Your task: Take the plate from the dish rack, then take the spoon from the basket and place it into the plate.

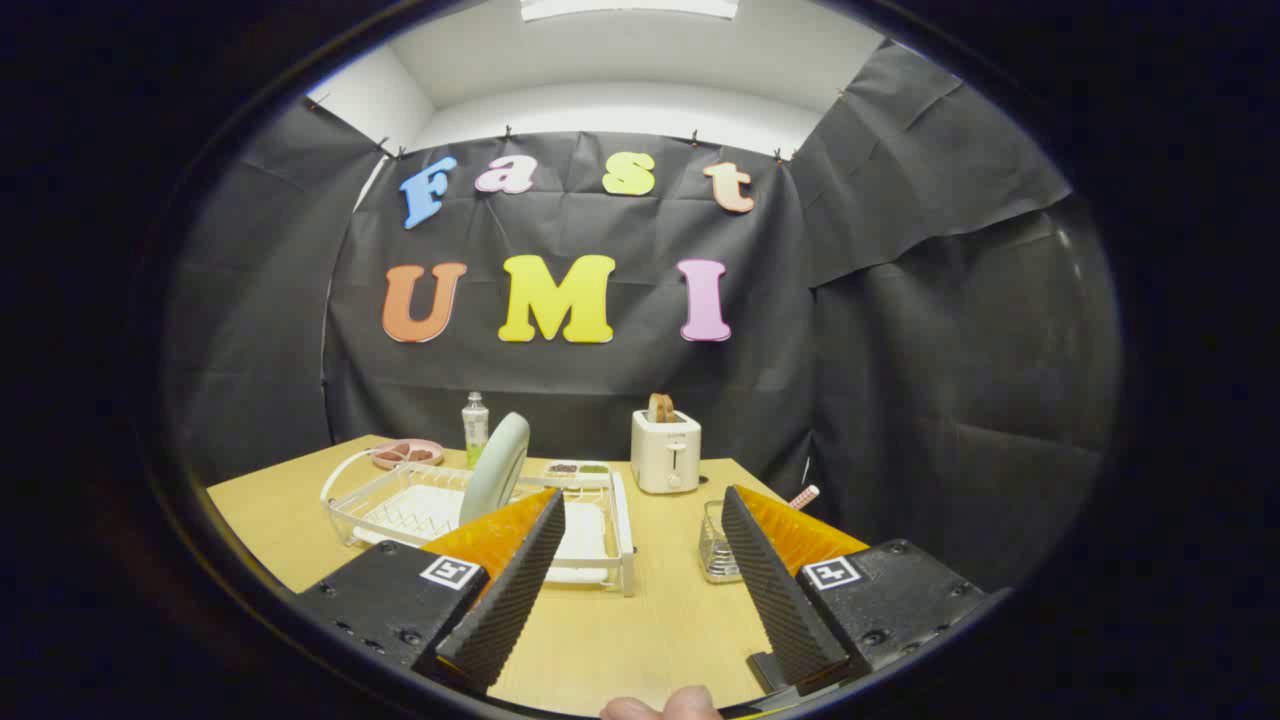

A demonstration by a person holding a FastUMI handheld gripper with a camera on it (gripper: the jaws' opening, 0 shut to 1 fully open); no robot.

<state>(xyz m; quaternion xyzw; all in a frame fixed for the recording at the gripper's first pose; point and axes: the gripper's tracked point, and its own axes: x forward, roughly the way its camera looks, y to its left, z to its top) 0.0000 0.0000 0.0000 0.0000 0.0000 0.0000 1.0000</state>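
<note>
Spoon (805, 496): only handle tip showed, poking from wire basket (716, 545), largely hidden behind one finger. Plate (495, 468): upright in dish rack (420, 505), lower edge masked by other finger. Beyond: toaster (666, 450), bottle (475, 425), pink dish (407, 453). Hand-held gripper (640, 540): fingers wide apart, empty, above desk (630, 620); fingertip (690, 703) partly cut off.

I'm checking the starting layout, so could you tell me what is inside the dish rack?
A pale plate stands on edge in the dish rack. The open gripper hovers in front; its finger covers the rack's near corner, so anything there is hidden.
</note>
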